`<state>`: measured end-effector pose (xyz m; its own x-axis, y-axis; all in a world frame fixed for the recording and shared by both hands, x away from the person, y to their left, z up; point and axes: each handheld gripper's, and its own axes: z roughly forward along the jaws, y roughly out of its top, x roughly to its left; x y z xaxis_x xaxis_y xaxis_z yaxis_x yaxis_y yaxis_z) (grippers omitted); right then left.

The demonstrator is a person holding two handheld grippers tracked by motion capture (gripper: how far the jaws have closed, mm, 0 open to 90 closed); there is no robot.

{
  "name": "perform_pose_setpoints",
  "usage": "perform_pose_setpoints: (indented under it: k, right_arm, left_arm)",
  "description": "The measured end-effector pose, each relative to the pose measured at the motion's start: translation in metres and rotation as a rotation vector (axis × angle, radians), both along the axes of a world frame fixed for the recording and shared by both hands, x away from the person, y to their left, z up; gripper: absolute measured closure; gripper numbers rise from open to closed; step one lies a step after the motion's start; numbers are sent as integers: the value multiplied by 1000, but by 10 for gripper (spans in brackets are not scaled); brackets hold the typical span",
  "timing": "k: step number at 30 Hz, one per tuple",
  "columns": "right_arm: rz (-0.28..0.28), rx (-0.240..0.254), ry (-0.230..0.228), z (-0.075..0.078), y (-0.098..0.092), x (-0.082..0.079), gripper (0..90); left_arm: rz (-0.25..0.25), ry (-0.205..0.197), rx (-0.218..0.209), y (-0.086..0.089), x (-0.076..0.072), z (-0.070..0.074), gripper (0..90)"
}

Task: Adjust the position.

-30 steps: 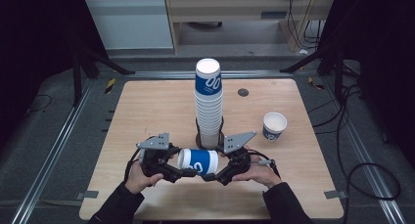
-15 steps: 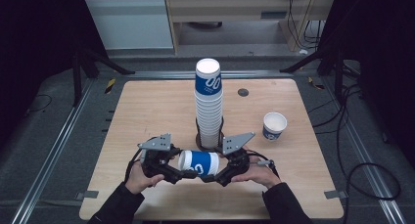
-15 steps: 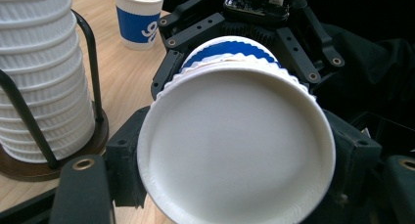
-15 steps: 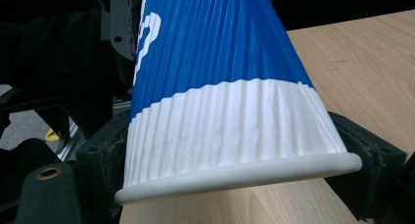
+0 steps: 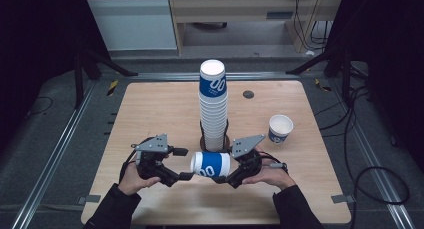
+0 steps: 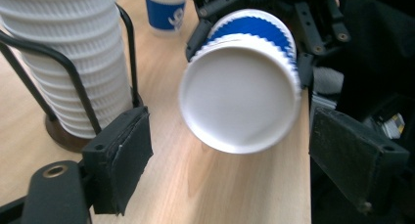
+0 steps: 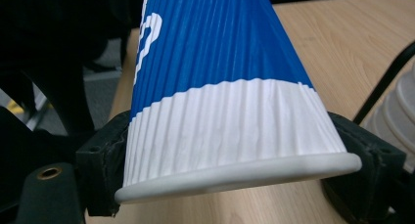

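We see a wooden table [image 5: 150,114] from above. At its middle a tall stack of blue-and-white ribbed paper cups [image 5: 213,106] stands upside down in a black wire holder [image 6: 73,82], which keeps the column upright. A single paper cup [image 5: 280,128] stands upright, well apart to the right. In front of the stack, our right gripper [image 5: 227,174] is clamped on the rim end of a paper cup held sideways [image 5: 210,164], its closed base pointing toward our left gripper [image 5: 182,164]. That gripper's jaws stand apart, just beside the base without touching it, apparently ready to take or steady the cup.
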<state>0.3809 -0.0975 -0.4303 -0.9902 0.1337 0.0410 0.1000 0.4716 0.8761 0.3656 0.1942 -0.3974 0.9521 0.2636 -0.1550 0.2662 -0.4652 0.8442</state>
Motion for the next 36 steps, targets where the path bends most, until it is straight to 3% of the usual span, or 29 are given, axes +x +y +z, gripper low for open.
perform_pose_setpoints:
  k: [3,11,17,26,36]
  right_arm:
    - [-1,-64,-14,-4,3,0,155]
    - [49,-158,-25,-12,19,-6,156]
    - [76,-227,-33,-18,30,-10,156]
    - [104,-257,-42,-20,39,-13,156]
    - [104,-258,-49,-19,40,-13,144]
  left_arm:
    - [-19,1,73,-6,-1,-5,148]
    - [-76,4,244,-24,-2,-21,137]
    - [-107,7,291,-32,-5,-26,163]
    - [-123,2,356,-42,-8,-35,214]
    - [-129,4,359,-42,-7,-37,263]
